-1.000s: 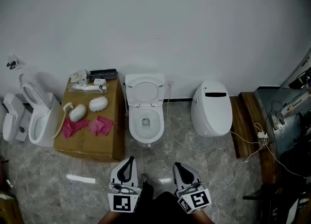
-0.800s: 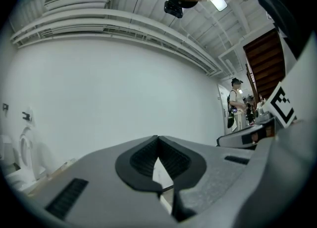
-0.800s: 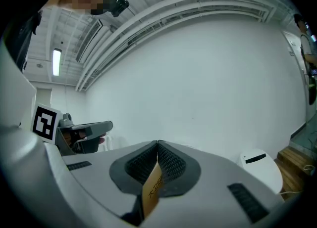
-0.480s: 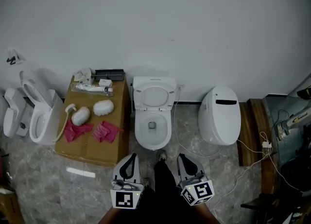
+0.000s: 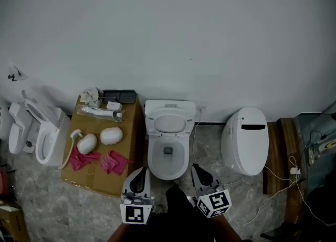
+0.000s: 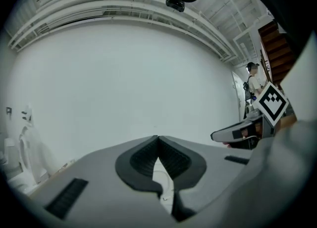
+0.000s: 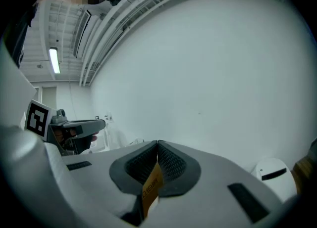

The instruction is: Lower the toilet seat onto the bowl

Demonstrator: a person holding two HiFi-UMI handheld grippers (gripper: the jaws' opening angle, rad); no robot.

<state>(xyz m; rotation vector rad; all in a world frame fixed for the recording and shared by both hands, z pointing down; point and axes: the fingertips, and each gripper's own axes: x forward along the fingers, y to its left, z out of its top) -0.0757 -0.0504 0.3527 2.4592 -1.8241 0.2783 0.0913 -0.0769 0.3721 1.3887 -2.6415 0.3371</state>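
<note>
Closer than second ago — bowl (image 5: pixel 168 157) now just ahead of person. Raised toilet seat (image 5: pixel 169 124) leans on tank, straight ahead between left hand-held gripper (image 5: pixel 137 174) and right hand-held gripper (image 5: pixel 196 170) — both clenched, empty, about equally near.

White toilet (image 5: pixel 181 163), pink cloths (image 5: pixel 116 161), brown cardboard box (image 5: pixel 98 181)
</note>
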